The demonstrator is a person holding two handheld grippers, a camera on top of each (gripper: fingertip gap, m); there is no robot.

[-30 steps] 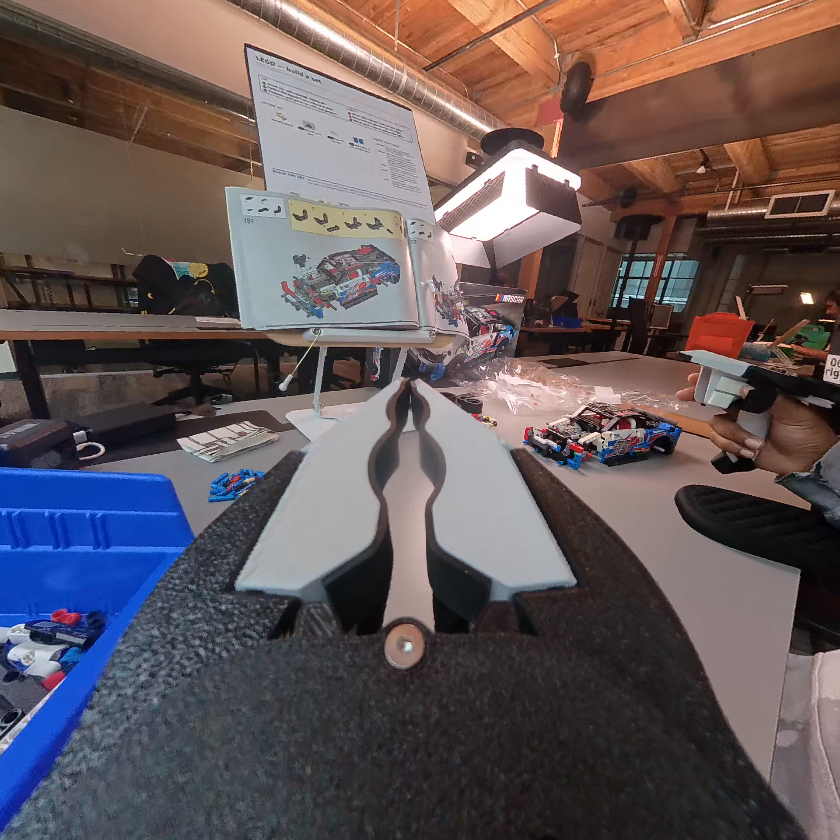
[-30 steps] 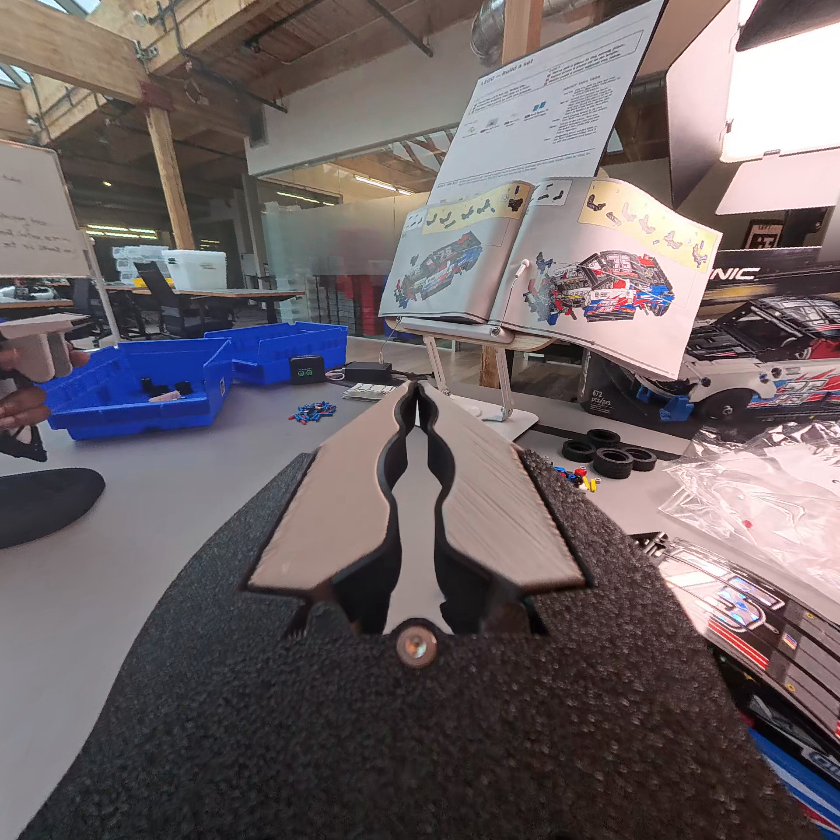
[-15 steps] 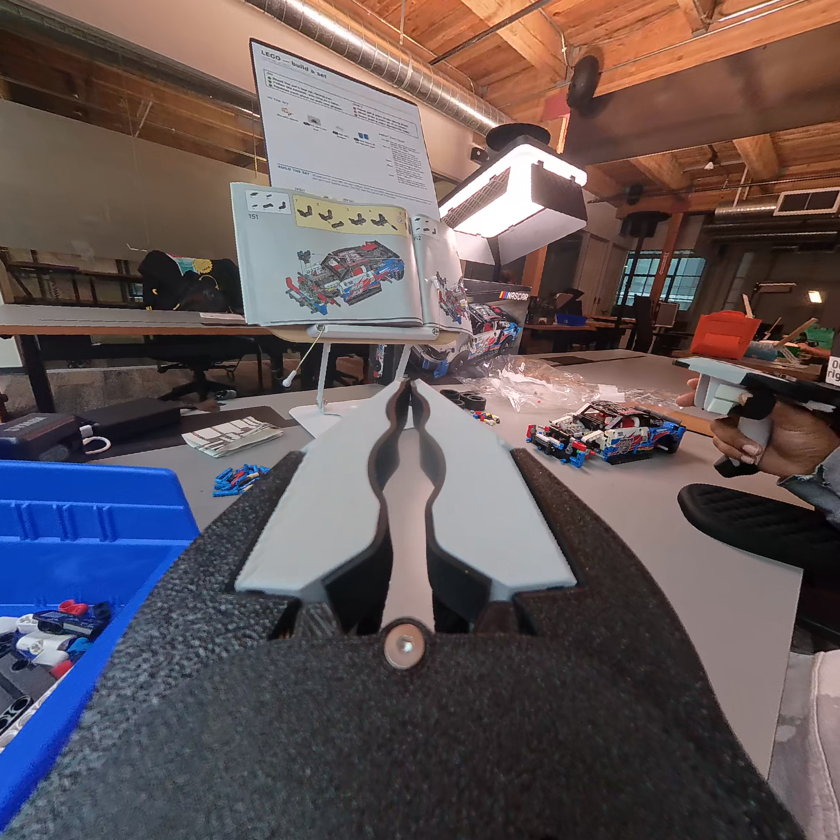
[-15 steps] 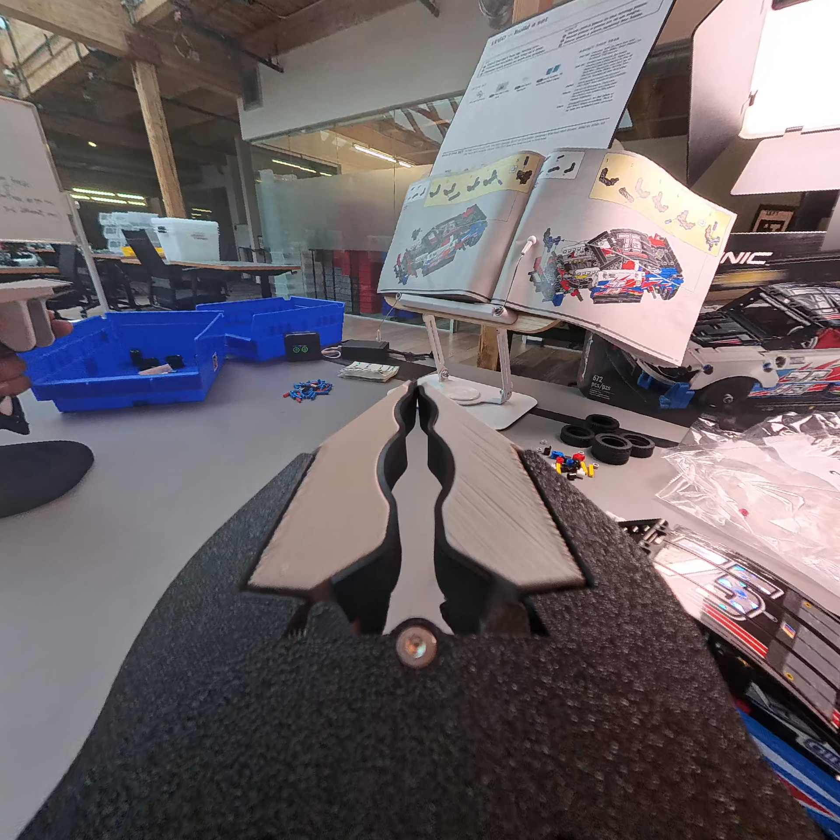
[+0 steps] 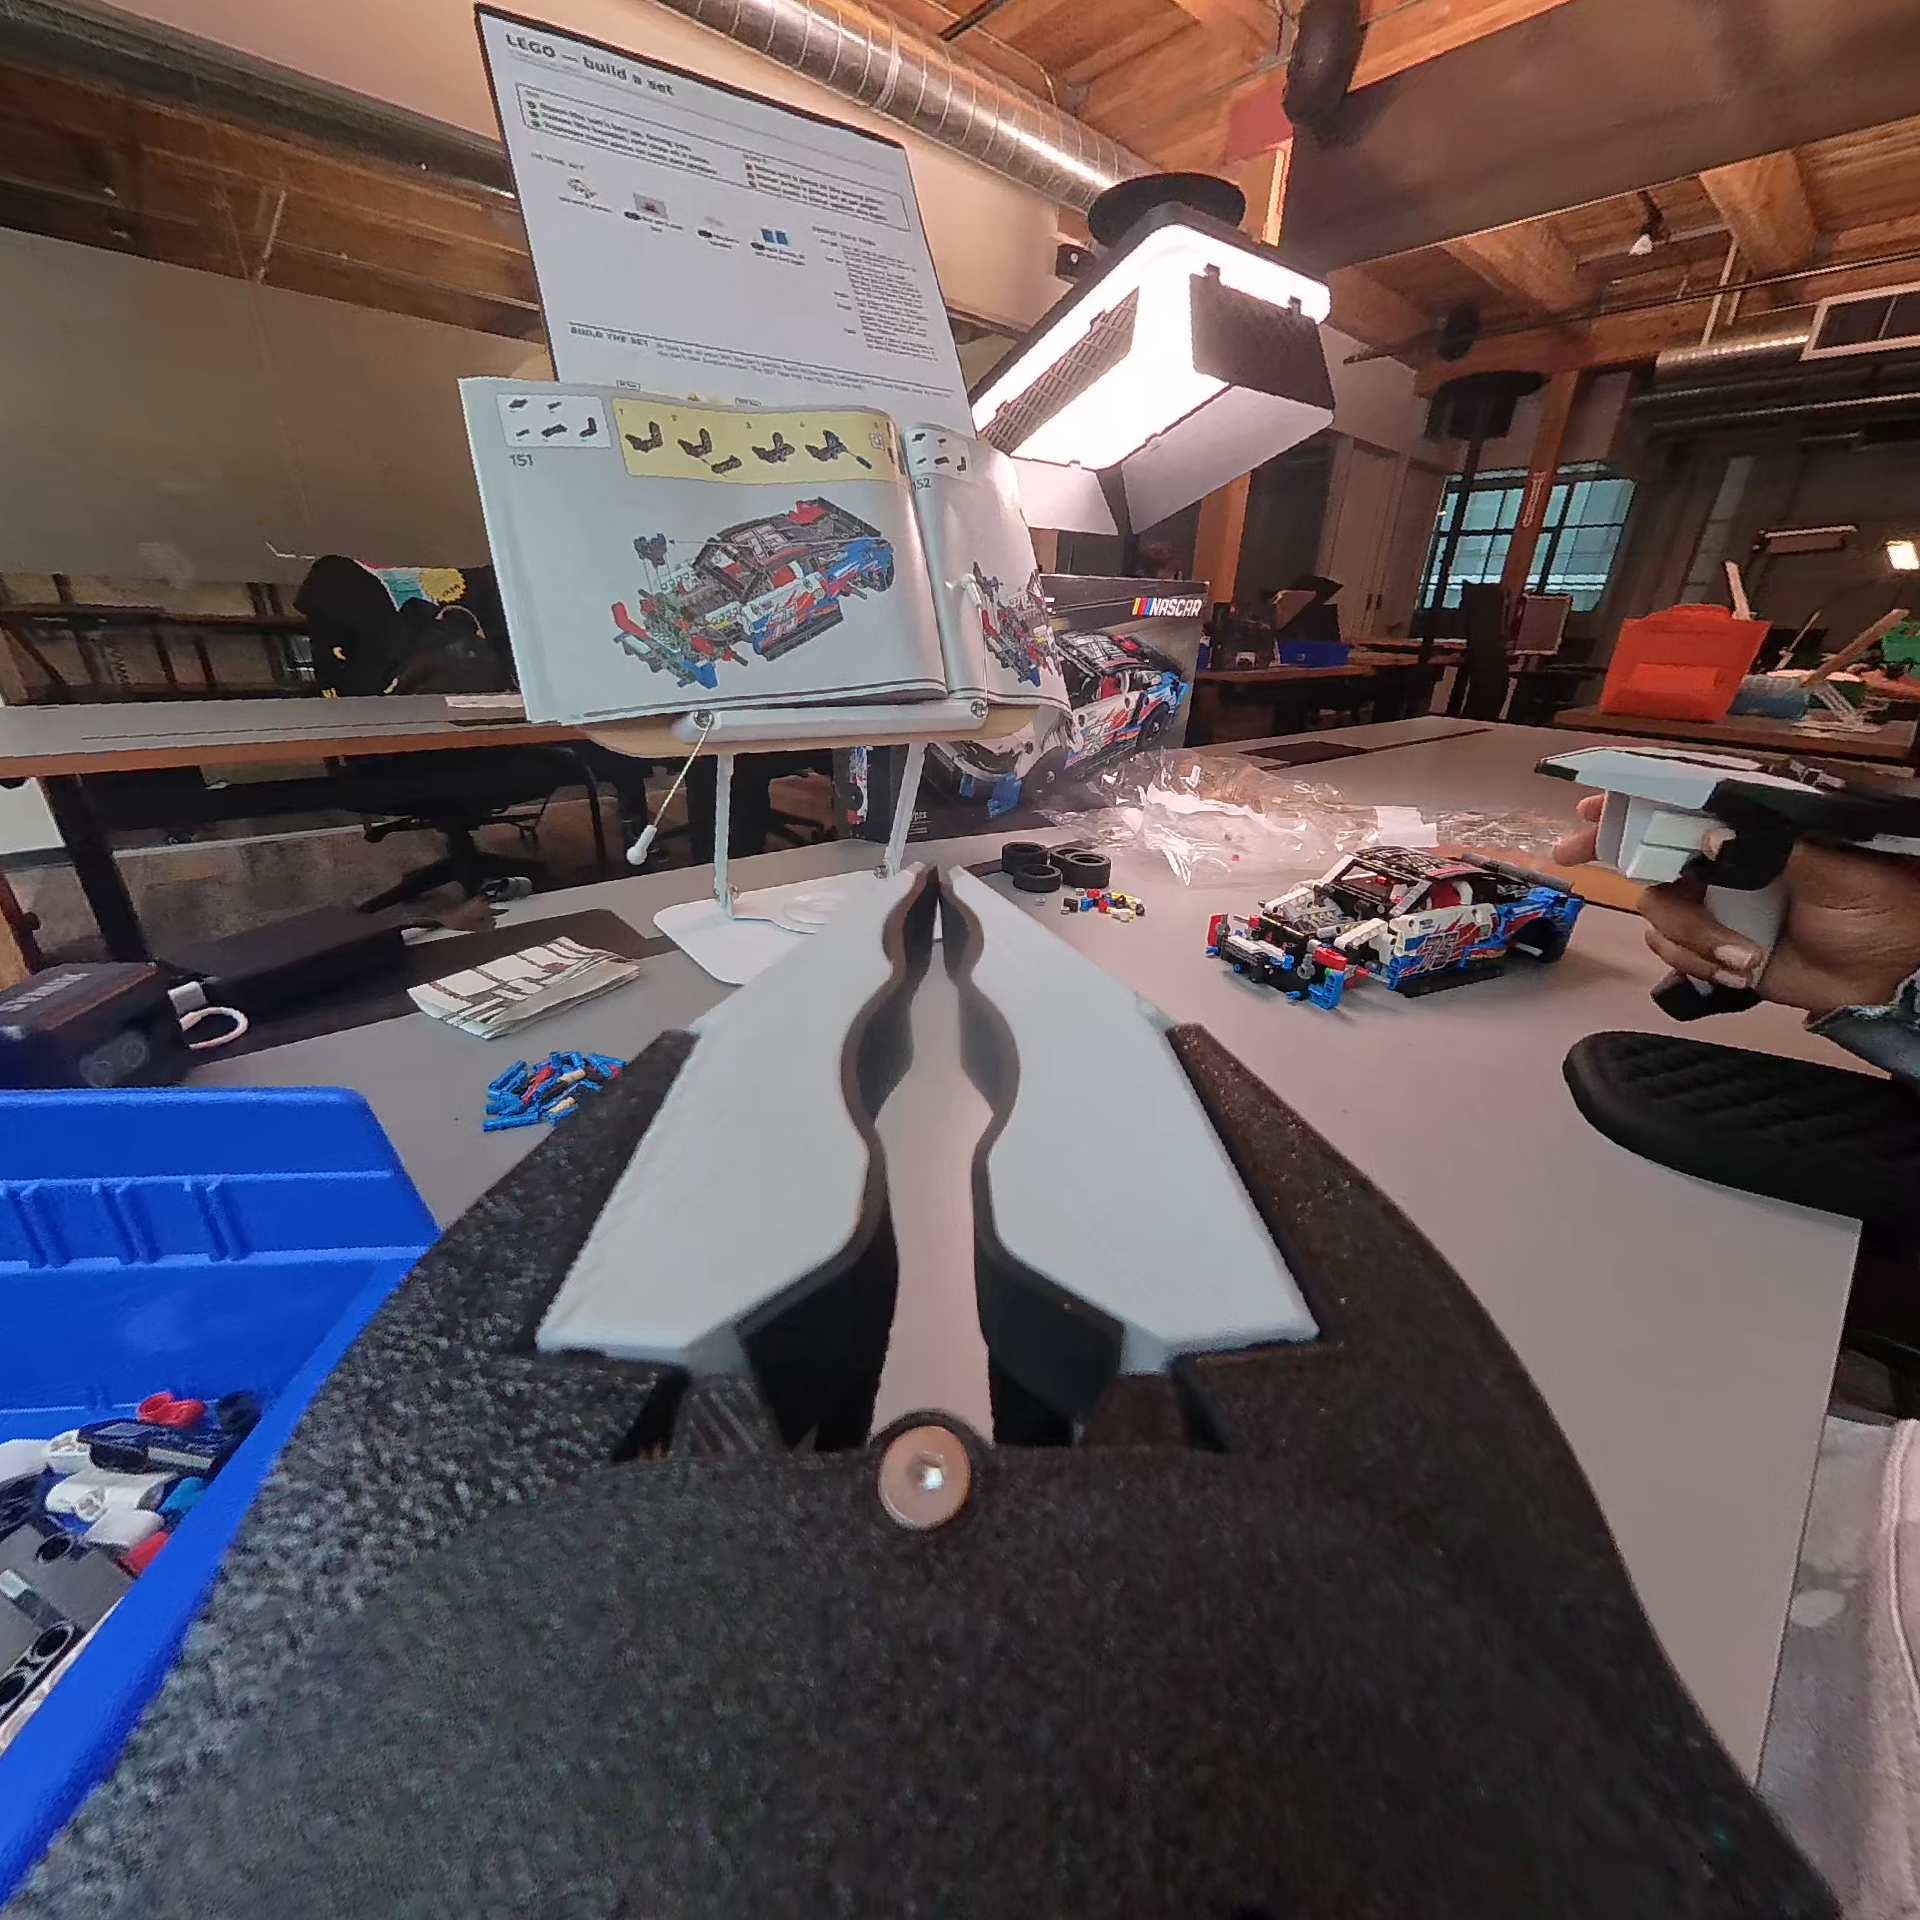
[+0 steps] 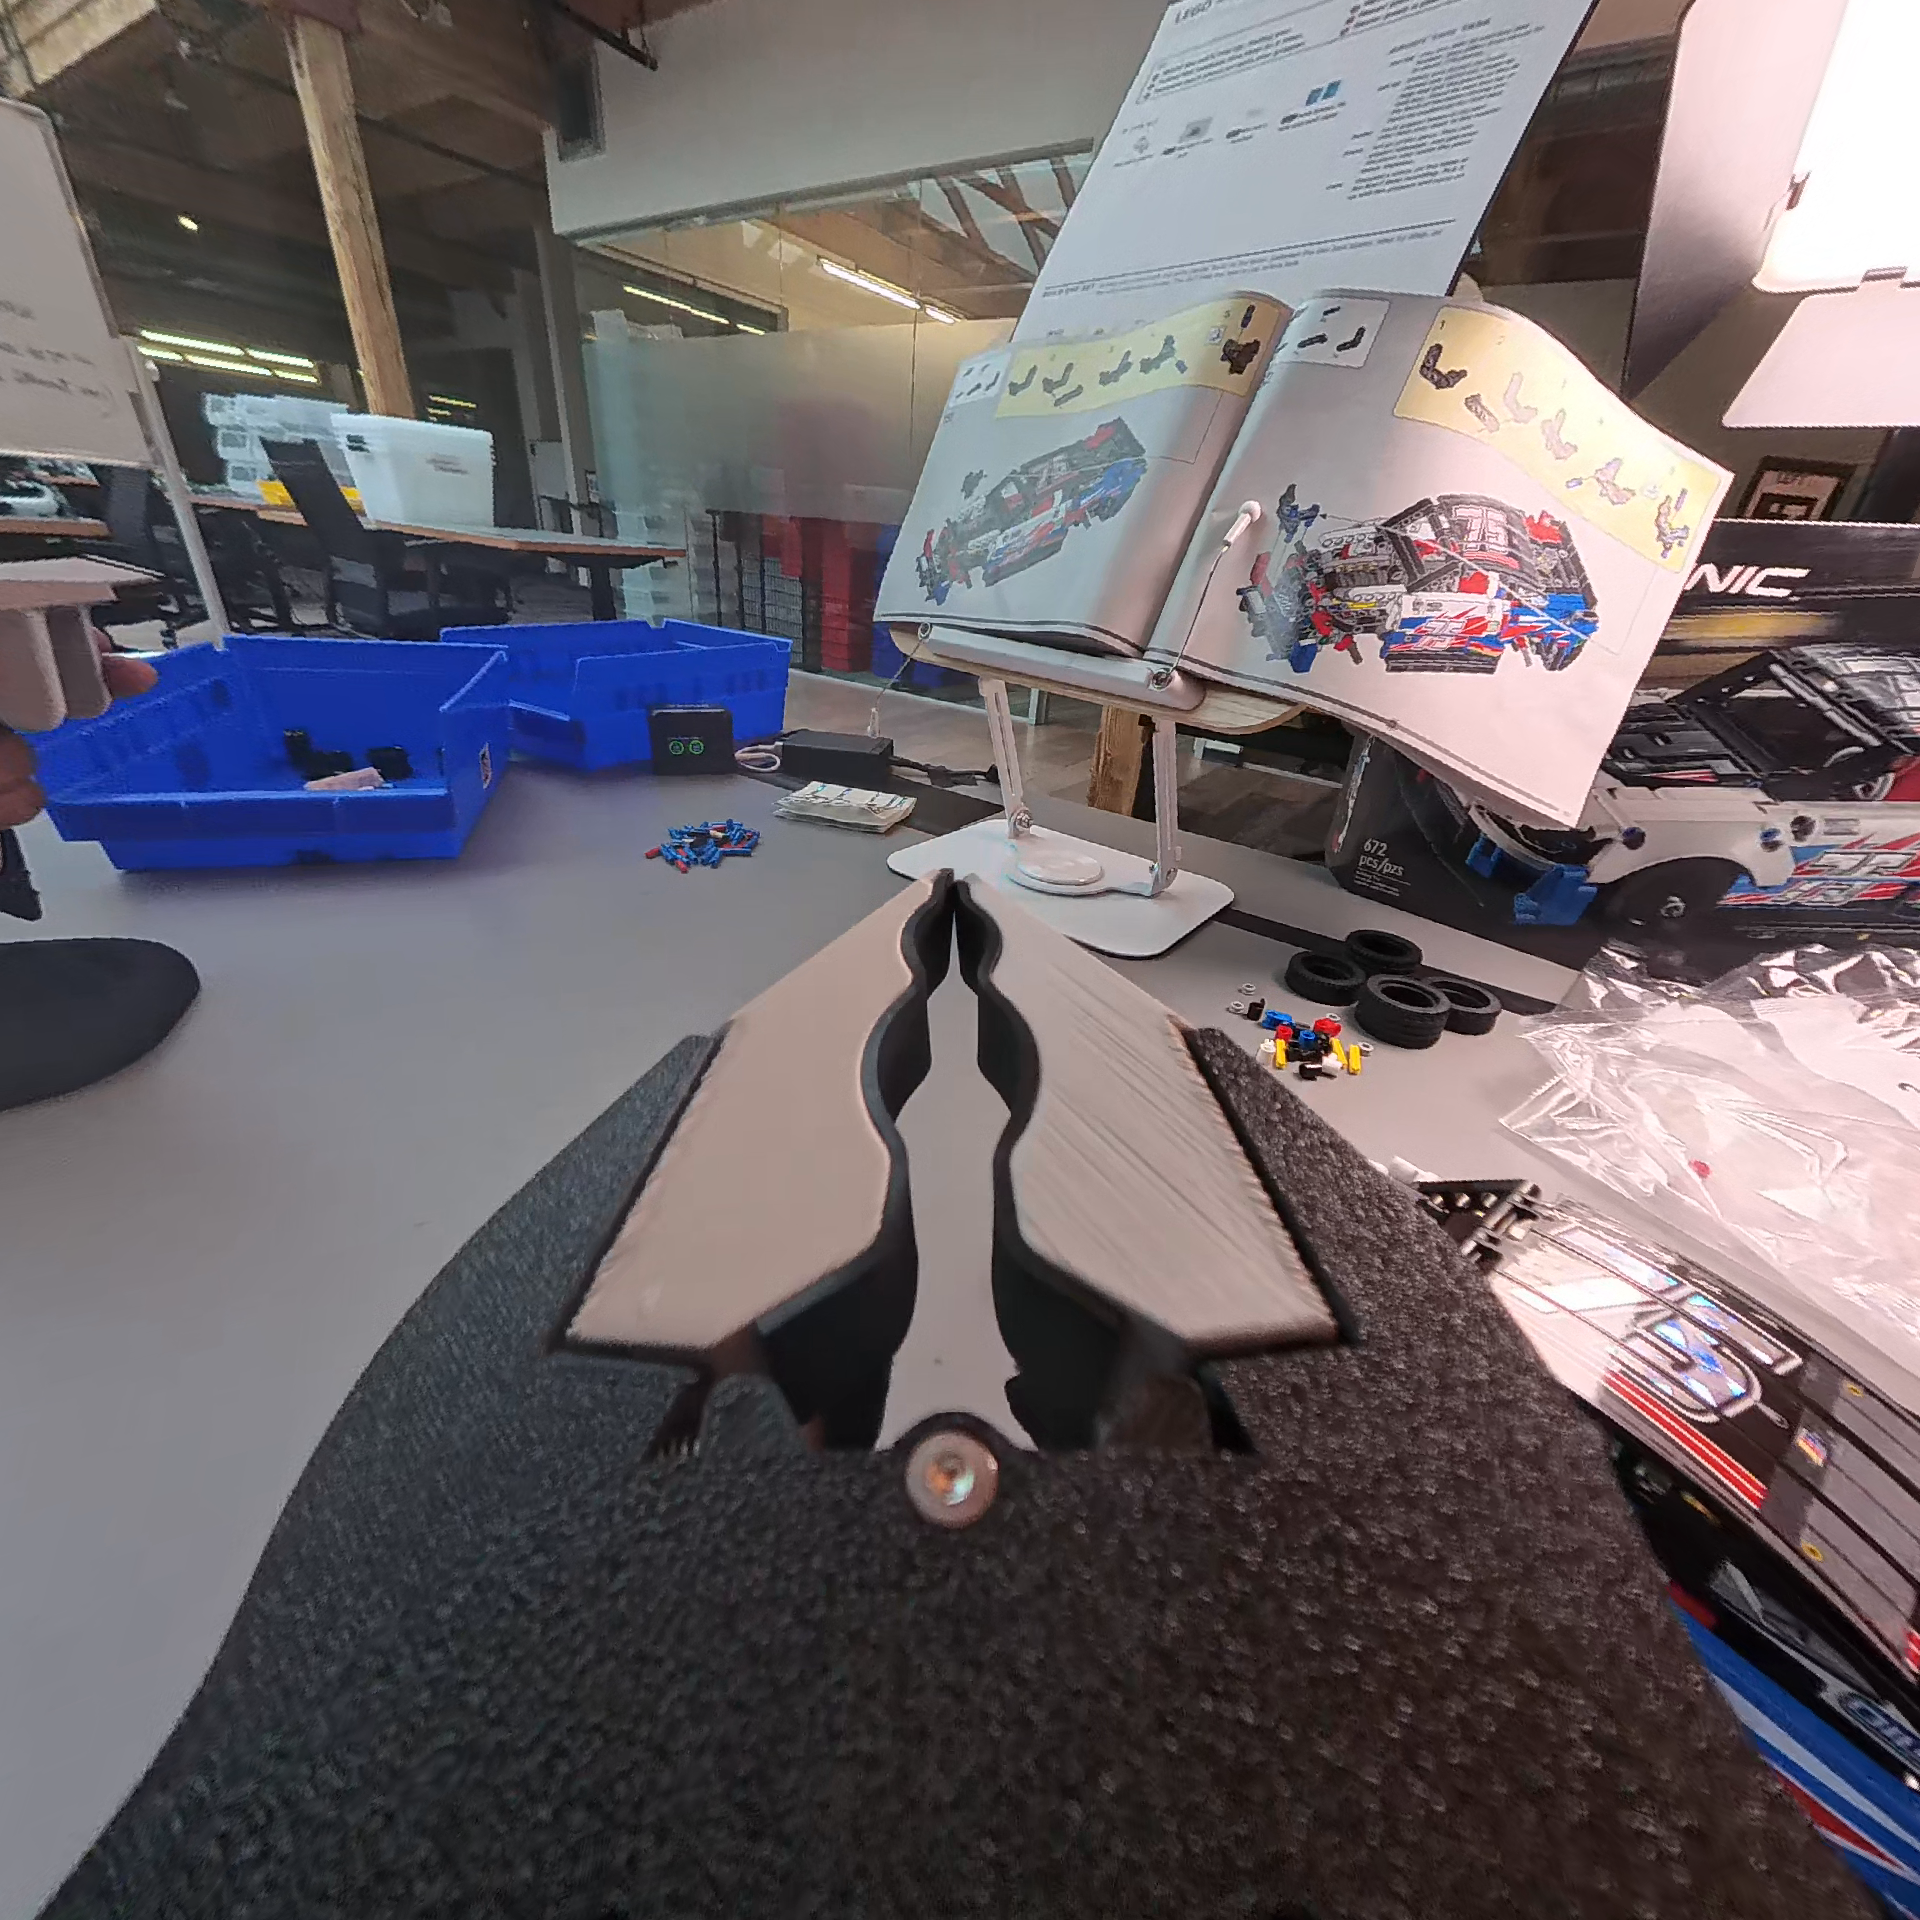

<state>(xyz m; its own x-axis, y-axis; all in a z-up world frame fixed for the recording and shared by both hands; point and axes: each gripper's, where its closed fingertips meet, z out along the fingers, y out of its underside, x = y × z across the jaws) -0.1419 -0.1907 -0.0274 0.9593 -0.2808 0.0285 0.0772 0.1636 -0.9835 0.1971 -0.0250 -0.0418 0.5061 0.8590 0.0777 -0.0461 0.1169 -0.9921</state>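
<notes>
My left gripper point(image 5: 938, 883) is shut and empty, held above the grey table point(image 5: 1455, 1143), pointing at the white book stand point(image 5: 727, 925). My right gripper point(image 6: 954, 896) is also shut and empty, pointing at the same stand's base point(image 6: 1070, 883). An open instruction booklet point(image 5: 717, 561) rests on the stand and also shows in the right wrist view point(image 6: 1299, 520). A part-built toy race car point(image 5: 1392, 925) sits on the table to the right of the left gripper; its side point(image 6: 1683, 1382) lies just right of the right gripper. The right gripper shows in a person's hand point(image 5: 1766, 925).
A blue bin point(image 5: 156, 1299) of loose parts is at the near left; two blue bins point(image 6: 281, 748) show in the right view. Black tyres point(image 6: 1392, 987), small coloured pieces point(image 6: 1304, 1039), blue pins point(image 6: 707, 842), a folded leaflet point(image 5: 520, 982), plastic bags point(image 6: 1766, 1091), the set's box point(image 6: 1714, 790).
Both grippers have tipped downward and eased forward, so the table and stand sit higher and closer in view. Both stay shut; nothing on the table has moved.
</notes>
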